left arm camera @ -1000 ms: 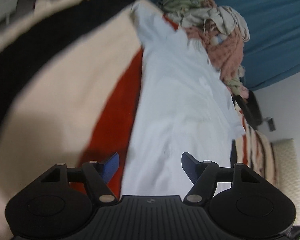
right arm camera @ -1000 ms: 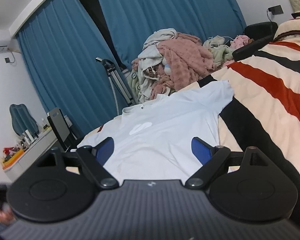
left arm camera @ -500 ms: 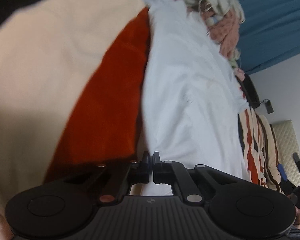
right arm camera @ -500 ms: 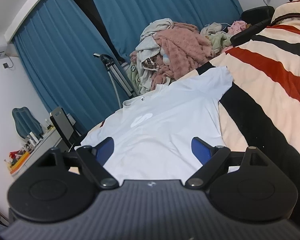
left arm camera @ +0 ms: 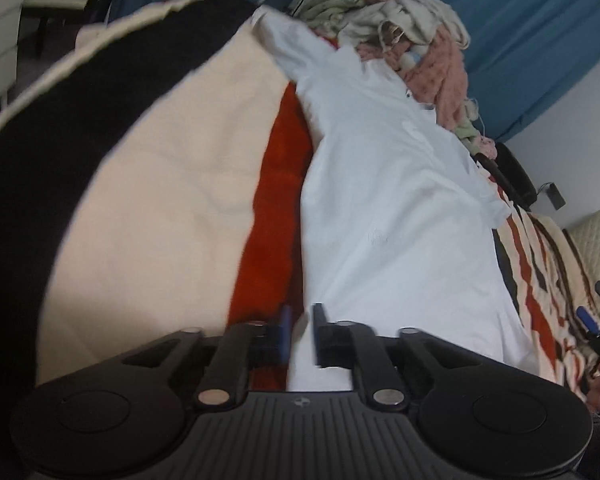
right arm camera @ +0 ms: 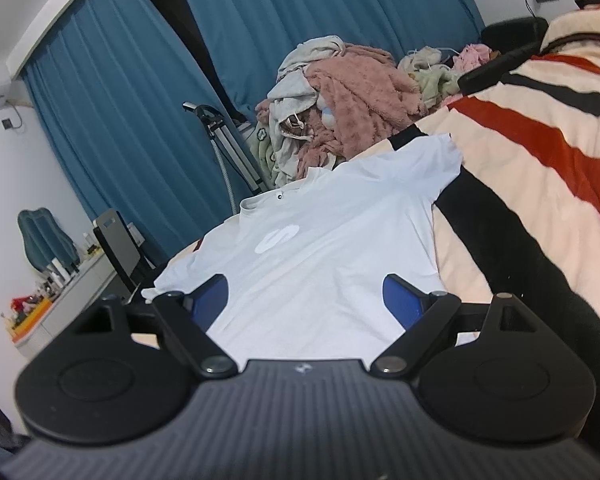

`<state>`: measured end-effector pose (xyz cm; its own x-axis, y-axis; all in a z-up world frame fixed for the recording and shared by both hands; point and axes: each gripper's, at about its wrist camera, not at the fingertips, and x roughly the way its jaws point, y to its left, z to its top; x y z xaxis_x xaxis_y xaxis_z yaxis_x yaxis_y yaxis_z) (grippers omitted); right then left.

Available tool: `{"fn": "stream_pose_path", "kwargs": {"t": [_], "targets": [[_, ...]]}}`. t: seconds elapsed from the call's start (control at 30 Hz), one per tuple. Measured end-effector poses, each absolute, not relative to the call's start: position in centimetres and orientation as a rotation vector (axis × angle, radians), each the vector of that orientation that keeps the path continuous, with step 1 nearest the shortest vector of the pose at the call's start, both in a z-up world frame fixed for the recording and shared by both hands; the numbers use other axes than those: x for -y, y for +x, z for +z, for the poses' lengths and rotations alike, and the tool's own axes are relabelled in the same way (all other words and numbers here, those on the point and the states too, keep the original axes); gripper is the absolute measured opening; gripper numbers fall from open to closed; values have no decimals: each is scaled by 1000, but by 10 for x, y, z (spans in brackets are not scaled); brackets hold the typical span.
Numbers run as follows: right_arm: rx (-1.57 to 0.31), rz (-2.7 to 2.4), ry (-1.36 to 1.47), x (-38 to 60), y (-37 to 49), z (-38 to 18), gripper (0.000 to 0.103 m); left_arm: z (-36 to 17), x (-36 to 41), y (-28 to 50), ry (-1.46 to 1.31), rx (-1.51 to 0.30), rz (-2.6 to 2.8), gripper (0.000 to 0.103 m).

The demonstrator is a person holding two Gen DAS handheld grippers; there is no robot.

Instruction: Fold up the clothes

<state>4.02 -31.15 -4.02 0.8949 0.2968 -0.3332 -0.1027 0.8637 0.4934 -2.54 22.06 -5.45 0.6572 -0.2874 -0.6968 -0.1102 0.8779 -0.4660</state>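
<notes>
A white T-shirt [right arm camera: 320,248] lies flat, front up, on a striped blanket [right arm camera: 540,168], collar toward the far end. It also shows in the left wrist view [left arm camera: 380,200]. My left gripper [left arm camera: 300,320] is at the shirt's near left hem corner, its jaws a narrow gap apart with the hem edge between them; a firm hold does not show. My right gripper [right arm camera: 308,296] is open and empty, just above the shirt's near hem.
A pile of pink, cream and green clothes [right arm camera: 340,104] sits past the shirt's collar. Blue curtains [right arm camera: 140,80] hang behind. A chair [right arm camera: 116,248] and a cluttered desk [right arm camera: 40,304] stand at the left. A black cushion [right arm camera: 508,40] lies at the far right.
My left gripper shut at the hem's left corner half a second ago and now stands slightly apart, pulled back and higher. My right gripper has stayed open and moved slightly closer over the hem.
</notes>
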Motion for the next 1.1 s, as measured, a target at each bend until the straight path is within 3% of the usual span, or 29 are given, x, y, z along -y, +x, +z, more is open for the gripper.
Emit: {"fn": "stream_pose_path", "kwargs": {"t": [0.03,0.23,0.43,0.63,0.8,1.1], "targets": [[-410,212,478,311,40,-40,86,-41,-216,-20,-473,-832,-101,52],[-373,183,429,305,37,-35,86,44,-182,17,-280,-670,-79,76],[-328,146,389,303,36,-32,86,125,-138,53,-131,-508,-75,82],[-295,113,378,308,38,-31,86,166,-64,73,-98,-430,-125,82],[-280,97,377,311,41,-35,86,151,-16,64,-138,-450,-165,84],[-293,72,327,299,53,-42,86,33,22,67,-140,-546,-180,85]]}}
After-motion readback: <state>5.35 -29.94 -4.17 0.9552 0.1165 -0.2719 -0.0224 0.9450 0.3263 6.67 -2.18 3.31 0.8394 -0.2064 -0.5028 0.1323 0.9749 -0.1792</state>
